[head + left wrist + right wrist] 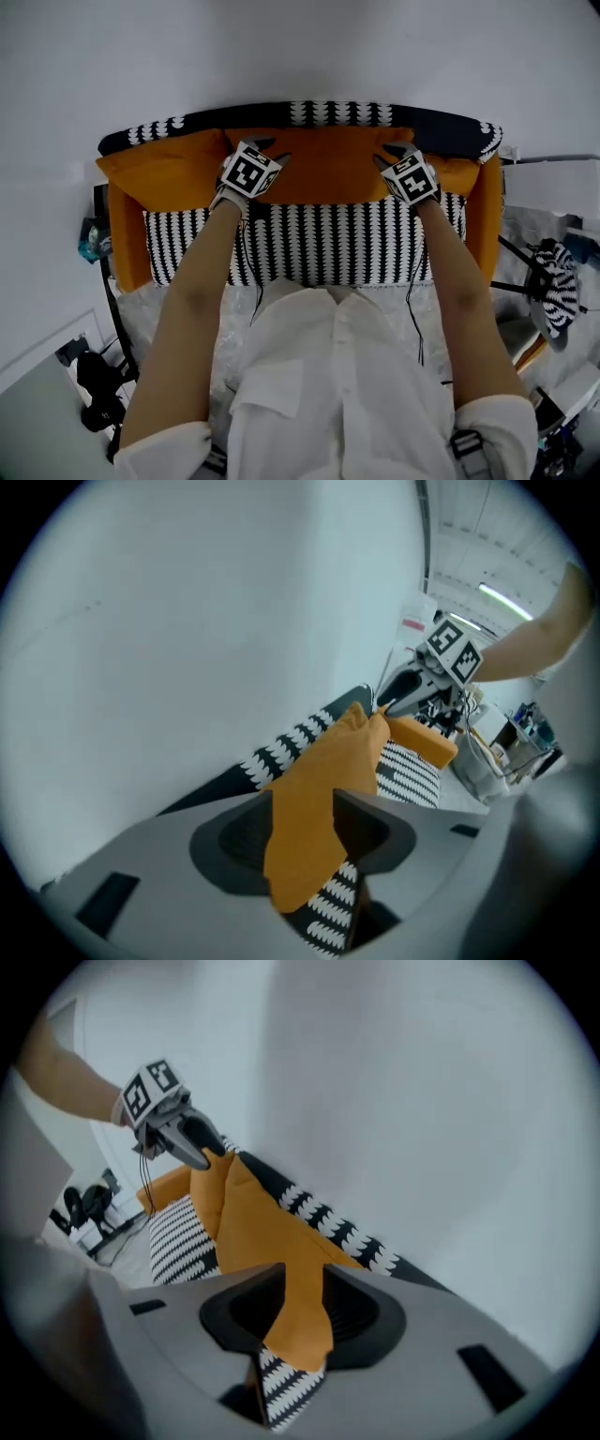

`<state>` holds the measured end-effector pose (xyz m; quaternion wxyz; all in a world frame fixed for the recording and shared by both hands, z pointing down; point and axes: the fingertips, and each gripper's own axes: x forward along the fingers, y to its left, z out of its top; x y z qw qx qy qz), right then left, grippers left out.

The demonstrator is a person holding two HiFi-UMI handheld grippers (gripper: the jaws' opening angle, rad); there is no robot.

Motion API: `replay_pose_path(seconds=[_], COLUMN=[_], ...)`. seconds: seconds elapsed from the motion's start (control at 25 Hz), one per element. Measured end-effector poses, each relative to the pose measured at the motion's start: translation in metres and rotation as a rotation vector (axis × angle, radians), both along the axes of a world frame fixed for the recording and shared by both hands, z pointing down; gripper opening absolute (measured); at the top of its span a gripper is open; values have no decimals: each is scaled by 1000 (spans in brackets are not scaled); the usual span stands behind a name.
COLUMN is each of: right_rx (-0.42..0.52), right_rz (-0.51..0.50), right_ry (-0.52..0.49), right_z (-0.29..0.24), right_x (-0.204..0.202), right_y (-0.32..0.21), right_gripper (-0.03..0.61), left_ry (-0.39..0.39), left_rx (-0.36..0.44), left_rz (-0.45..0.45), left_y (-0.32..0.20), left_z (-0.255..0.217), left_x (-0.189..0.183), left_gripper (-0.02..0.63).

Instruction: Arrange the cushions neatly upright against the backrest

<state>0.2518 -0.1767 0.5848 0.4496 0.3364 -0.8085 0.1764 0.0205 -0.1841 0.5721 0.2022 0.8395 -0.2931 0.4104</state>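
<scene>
Left gripper (305, 832): jaws wide apart, one top corner of the orange cushion (328, 164) sits loosely between them. Right gripper (302, 1307): jaws partly apart, the other top corner between them. Cushion stands upright against the sofa backrest (337, 113), mid back edge of the striped seat (319, 244). Side cushions (155, 173) at both ends.

In the head view the backrest (337, 114) runs across 12 o'clock, with the wall (300, 47) behind it. The middle cushion (328, 169) stands before the backrest, on the seat (319, 244). The left gripper (272, 155) is at this cushion's 10 o'clock corner and the right gripper (388, 153) at its 2 o'clock corner, each corner between the jaws. Another cushion (159, 173) lies at 9 o'clock, touching the middle one. The person (337, 375) stands at the seat's 6 o'clock.
</scene>
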Motion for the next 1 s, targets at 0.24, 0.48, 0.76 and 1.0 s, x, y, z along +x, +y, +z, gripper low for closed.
replay_pose_path(seconds=[0.24, 0.48, 0.76, 1.0], right_rx=[106, 298, 500, 608], right_rz=[193, 227, 264, 331], right_ry=[-368, -548, -646, -672], right_z=[-74, -154, -241, -286], right_x=[-4, -5, 11, 30], right_y=[23, 54, 84, 109], right_gripper=[98, 17, 8, 6], left_ry=[239, 443, 509, 569], left_rx=[163, 307, 498, 633], left_rz=[-211, -325, -318, -344], left_y=[13, 46, 89, 108], left_z=[-76, -151, -231, -288], left_x=[-18, -28, -34, -47], left_gripper=[88, 30, 15, 15])
